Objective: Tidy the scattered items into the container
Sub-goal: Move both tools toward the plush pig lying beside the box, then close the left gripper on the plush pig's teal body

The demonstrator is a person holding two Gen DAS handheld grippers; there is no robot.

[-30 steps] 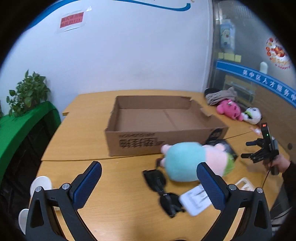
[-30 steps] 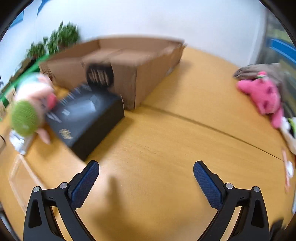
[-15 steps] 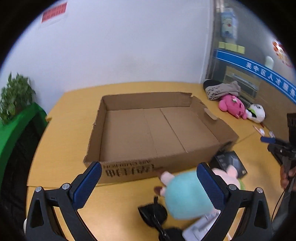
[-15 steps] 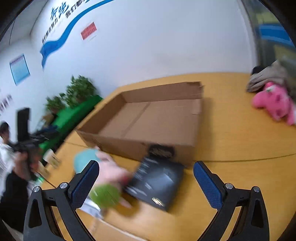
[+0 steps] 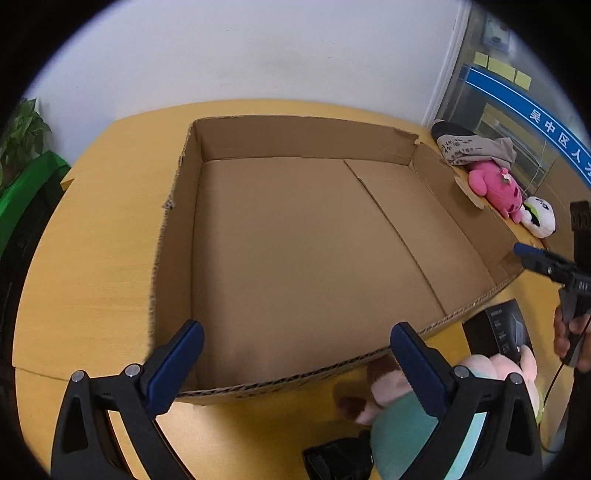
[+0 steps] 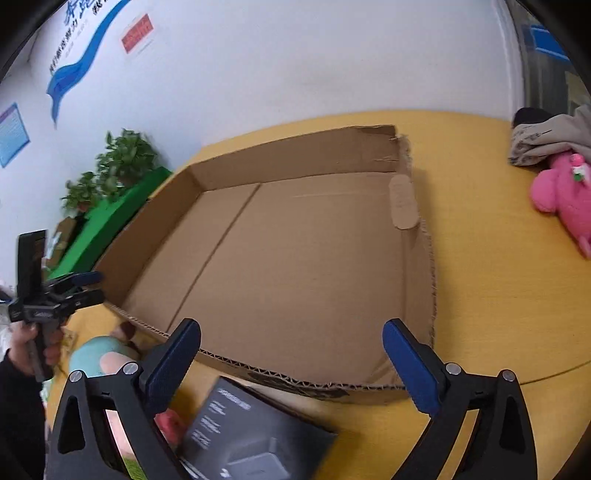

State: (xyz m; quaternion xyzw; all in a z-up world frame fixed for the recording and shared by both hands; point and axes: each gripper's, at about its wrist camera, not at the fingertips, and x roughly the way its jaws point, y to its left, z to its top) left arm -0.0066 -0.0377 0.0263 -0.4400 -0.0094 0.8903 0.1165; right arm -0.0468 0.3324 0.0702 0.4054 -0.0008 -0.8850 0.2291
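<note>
Below spread jaws: cardboard box (image 5: 317, 258), black box (image 6: 255, 435) nearer.

Potted plant (image 6: 122, 162) (leafy) beside green cabinet (image 6: 110, 221).

White Chinese characters "吴中区人" run along the blue band on the glass partition (image 5: 532, 107). The red sign on the white wall (image 6: 137, 33), the black rectangular box (image 6: 255, 435) and the grey folded cloth (image 5: 469, 147) carry print too blurred to read.
</note>
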